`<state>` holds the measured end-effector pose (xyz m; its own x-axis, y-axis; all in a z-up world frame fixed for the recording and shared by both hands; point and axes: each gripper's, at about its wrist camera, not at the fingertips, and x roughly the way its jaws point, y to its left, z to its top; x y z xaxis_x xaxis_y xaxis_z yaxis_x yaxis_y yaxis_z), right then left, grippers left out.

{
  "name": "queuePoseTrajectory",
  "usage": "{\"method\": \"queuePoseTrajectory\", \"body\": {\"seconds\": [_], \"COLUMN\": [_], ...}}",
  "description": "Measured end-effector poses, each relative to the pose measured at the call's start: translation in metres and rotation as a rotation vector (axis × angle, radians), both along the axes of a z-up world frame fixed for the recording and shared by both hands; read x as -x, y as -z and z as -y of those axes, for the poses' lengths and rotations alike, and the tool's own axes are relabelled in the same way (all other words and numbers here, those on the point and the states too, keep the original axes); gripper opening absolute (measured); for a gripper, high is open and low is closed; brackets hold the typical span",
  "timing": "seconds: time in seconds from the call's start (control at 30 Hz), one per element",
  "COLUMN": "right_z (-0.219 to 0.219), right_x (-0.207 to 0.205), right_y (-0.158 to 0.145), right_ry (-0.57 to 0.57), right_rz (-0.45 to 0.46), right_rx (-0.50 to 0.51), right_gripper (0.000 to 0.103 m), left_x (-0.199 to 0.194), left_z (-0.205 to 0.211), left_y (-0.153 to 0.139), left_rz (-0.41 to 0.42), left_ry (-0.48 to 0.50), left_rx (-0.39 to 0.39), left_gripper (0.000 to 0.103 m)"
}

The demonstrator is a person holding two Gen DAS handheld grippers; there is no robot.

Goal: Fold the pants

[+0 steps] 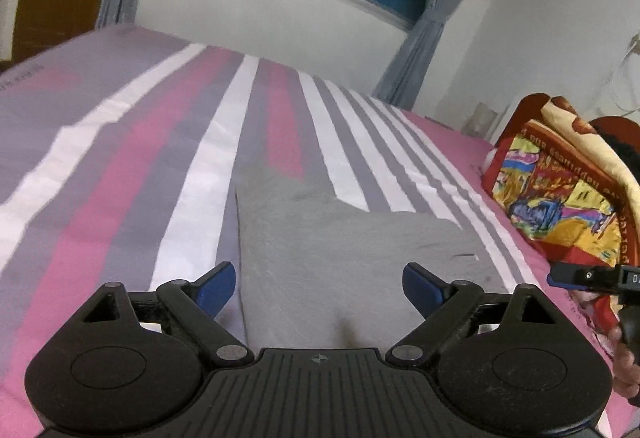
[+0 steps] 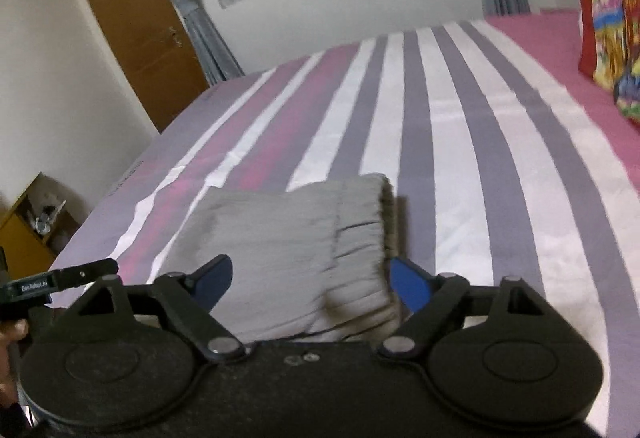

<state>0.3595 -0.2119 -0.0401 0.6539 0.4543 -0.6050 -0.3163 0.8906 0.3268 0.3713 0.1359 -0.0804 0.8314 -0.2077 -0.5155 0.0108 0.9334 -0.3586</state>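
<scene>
Grey pants (image 1: pixel 344 250) lie folded into a compact stack on the striped bed. In the right wrist view the same pants (image 2: pixel 288 238) show their gathered elastic waistband (image 2: pixel 368 234) on the right side. My left gripper (image 1: pixel 318 288) hovers above the near edge of the stack with its blue-padded jaws spread wide and nothing between the pads. Over the near part of the pants my right gripper (image 2: pixel 310 284) is open too, clear of the cloth. The right gripper's finger (image 1: pixel 584 276) pokes in at the right of the left wrist view, and the left gripper's finger (image 2: pixel 80 274) shows at the left of the right wrist view.
The bed sheet (image 1: pixel 168 166) has pink, grey and white stripes and stretches far beyond the pants. A colourful patterned cushion (image 1: pixel 560 198) sits at the bed's right edge. A window, curtains and a brown door (image 2: pixel 144 34) stand beyond the bed. A yellow shelf (image 2: pixel 28 234) is at the left.
</scene>
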Motion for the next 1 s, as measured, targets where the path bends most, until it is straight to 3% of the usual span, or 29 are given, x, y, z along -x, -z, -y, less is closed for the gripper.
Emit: {"method": "queuePoseTrajectory", "body": {"seconds": [0.17, 0.37, 0.63, 1.0], "right_z": [-0.01, -0.018, -0.019, -0.017], "right_x": [0.04, 0.09, 0.162, 0.249], "right_y": [-0.027, -0.055, -0.089, -0.123], "right_ry": [-0.002, -0.002, 0.033, 0.076], "right_rz": [0.08, 0.121, 0.189, 0.252], "right_rx": [0.062, 0.065, 0.063, 0.055], "right_gripper": [0.084, 0.082, 0.083, 0.086], "left_x": [0.049, 0.106, 0.18, 0.273], "left_z": [0.009, 0.021, 0.031, 0.049], "left_y": [-0.035, -0.077, -0.126, -0.167], "left_rz": [0.061, 0.109, 0.177, 0.258], "left_ry": [-0.004, 0.003, 0.016, 0.036], "left_rx": [-0.079, -0.153, -0.177, -0.192], "left_gripper": [0.09, 0.09, 0.09, 0.09]}}
